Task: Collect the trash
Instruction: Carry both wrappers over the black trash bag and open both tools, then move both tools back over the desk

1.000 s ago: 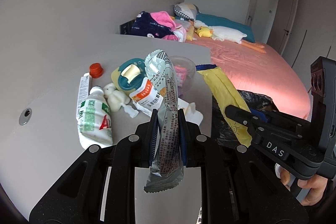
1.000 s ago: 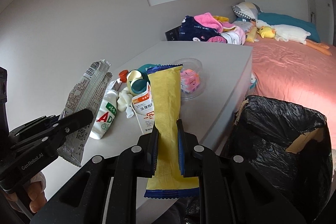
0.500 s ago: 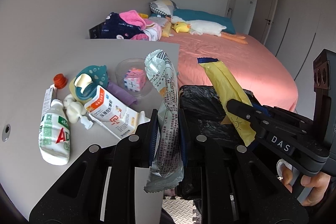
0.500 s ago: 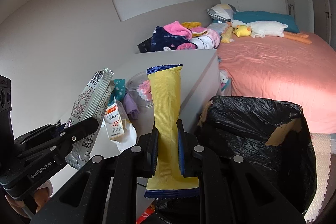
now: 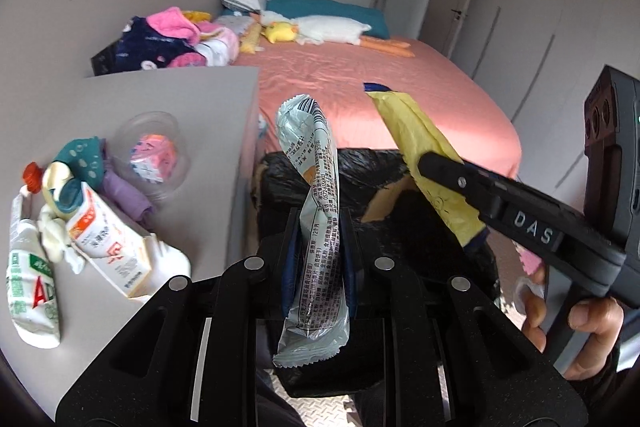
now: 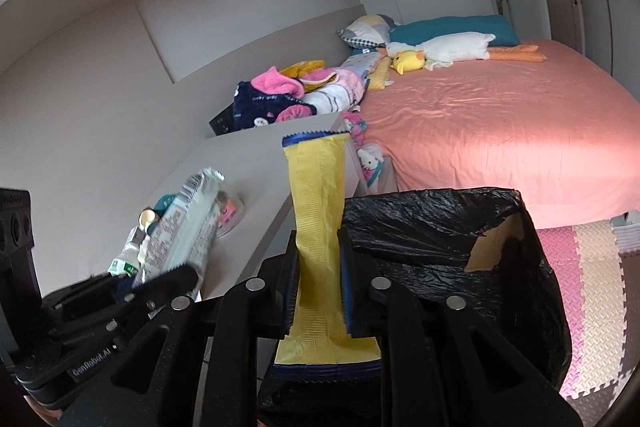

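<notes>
I have both wrappers over the black-lined trash bin [image 6: 460, 267], and the drop turns on each one hanging above its open mouth. The left gripper [image 5: 318, 263] has the silver snack wrapper [image 5: 316, 211] between its pads, long axis running up and away along the fingers, its lower end hanging past them; the jaws are opening and a gap now shows on each side of the film, so I judge it released or nearly so. The right gripper [image 6: 318, 283] has the yellow wrapper [image 6: 320, 247] standing upright between its pads, jaws likewise opening, with the pads seemingly just clear of the wrapper. In the right wrist view the bin mouth lies directly ahead and to the right of the fingers; in the left wrist view it sits straight beneath. The right gripper is nearer the centre of the bin; the left is closer to the grey table edge [image 5: 240, 155]. Remaining on the table: a white AD bottle [image 5: 30, 291], a medicine carton [image 5: 108, 247] and a clear plastic cup [image 5: 152, 151]. Nothing obstructs the fall; I judge the only risk is the light silver film drifting toward the table side.
</notes>
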